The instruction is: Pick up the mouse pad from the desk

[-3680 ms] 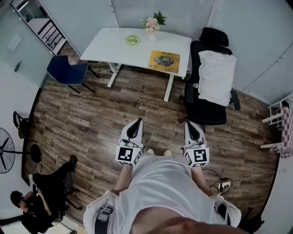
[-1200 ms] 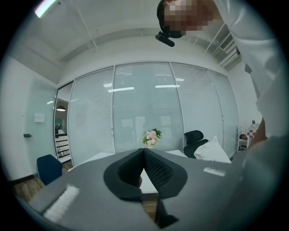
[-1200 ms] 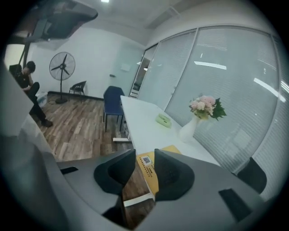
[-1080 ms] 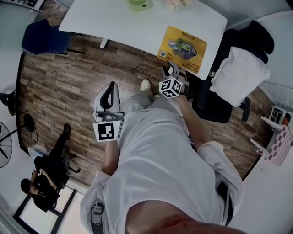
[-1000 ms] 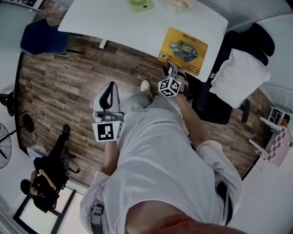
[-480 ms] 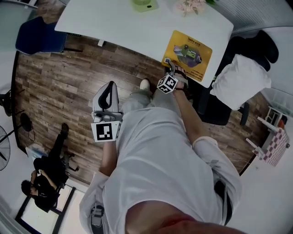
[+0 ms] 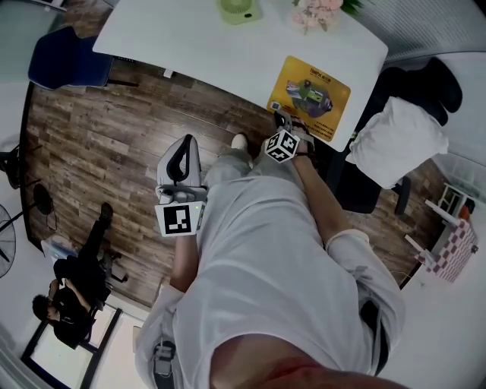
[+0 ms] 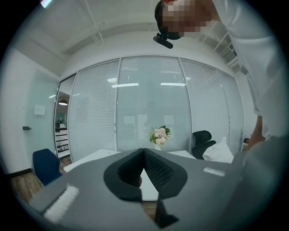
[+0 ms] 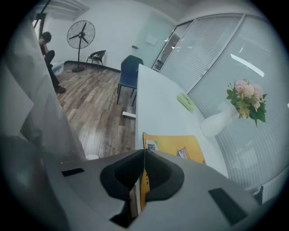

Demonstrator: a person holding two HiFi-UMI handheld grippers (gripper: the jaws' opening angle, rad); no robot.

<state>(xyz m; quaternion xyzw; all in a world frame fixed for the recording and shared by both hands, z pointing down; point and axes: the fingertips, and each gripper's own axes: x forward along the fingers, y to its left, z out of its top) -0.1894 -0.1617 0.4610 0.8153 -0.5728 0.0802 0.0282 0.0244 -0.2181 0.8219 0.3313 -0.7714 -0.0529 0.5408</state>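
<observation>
Closest to me, the left gripper [image 7: 184,141] hangs by my hip over the wood-plank floor [image 7: 114,144], well short of the desk. Its own view shows its jaws pressed together with nothing between them, pointing roughly level across the room.

Now the right gripper [image 7: 282,119]: it's angled down at the near edge of the white rectangular desk [image 7: 220,49], and its jaws are closing. In the right gripper view a thin yellow edge stands right in the slot between them, so I read this as a pinch on the near corner of the flat yellow rectangular mouse pad [image 7: 311,87].

The mouse pad lies flat near the desk's right end, close to the front edge, with the pinched corner at or just over the lip. It has a printed picture in the middle and a small square code patch at one near corner.

My read on handling: light, thin and floppy, so it should droop from a corner grip once it's off the top. The underside probably grips the desk, so peeling it up looks safer than dragging. A bite further in along the edge would hold better than the very tip.

Past the mouse pad, a small pale green object [image 7: 239,9] and a white vase of pink flowers [image 7: 319,11] sit towards the desk's far side, well apart from the pad. A black office chair with a white cushion [image 7: 395,129] stands off the desk's right end.
</observation>
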